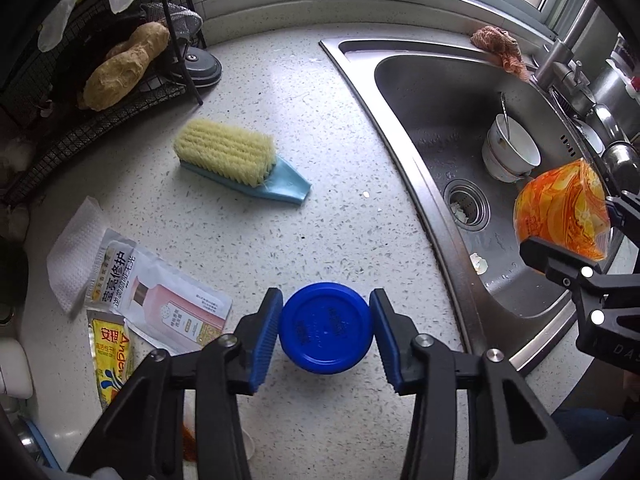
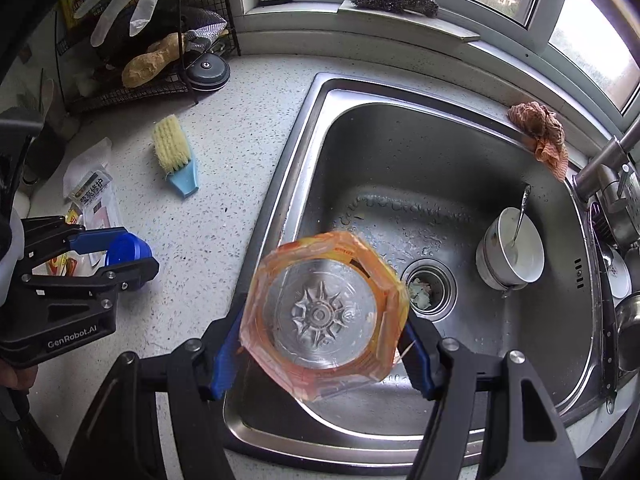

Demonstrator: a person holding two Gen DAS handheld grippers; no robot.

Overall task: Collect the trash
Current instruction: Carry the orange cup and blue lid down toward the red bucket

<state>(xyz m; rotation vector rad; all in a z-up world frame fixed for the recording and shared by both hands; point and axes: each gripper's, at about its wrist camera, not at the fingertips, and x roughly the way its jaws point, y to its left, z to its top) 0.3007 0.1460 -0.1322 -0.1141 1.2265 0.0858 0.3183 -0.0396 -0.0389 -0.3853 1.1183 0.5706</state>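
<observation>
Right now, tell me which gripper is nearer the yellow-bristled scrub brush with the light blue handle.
Left. The left gripper, closed on a blue round lid, is over the speckled countertop just short of the brush. The right gripper holds an orange-labelled clear plastic bottle over the steel sink.

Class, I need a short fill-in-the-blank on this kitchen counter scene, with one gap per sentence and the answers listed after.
1. The left gripper has its pads on either side of a round lid coloured ____.
2. The right gripper holds an orange-labelled bottle above the ____.
3. The scrubbing brush has yellow bristles and a ____ handle.
4. A spoon stands in the white ____ in the basin.

Answers: blue; sink; blue; bowl
</observation>
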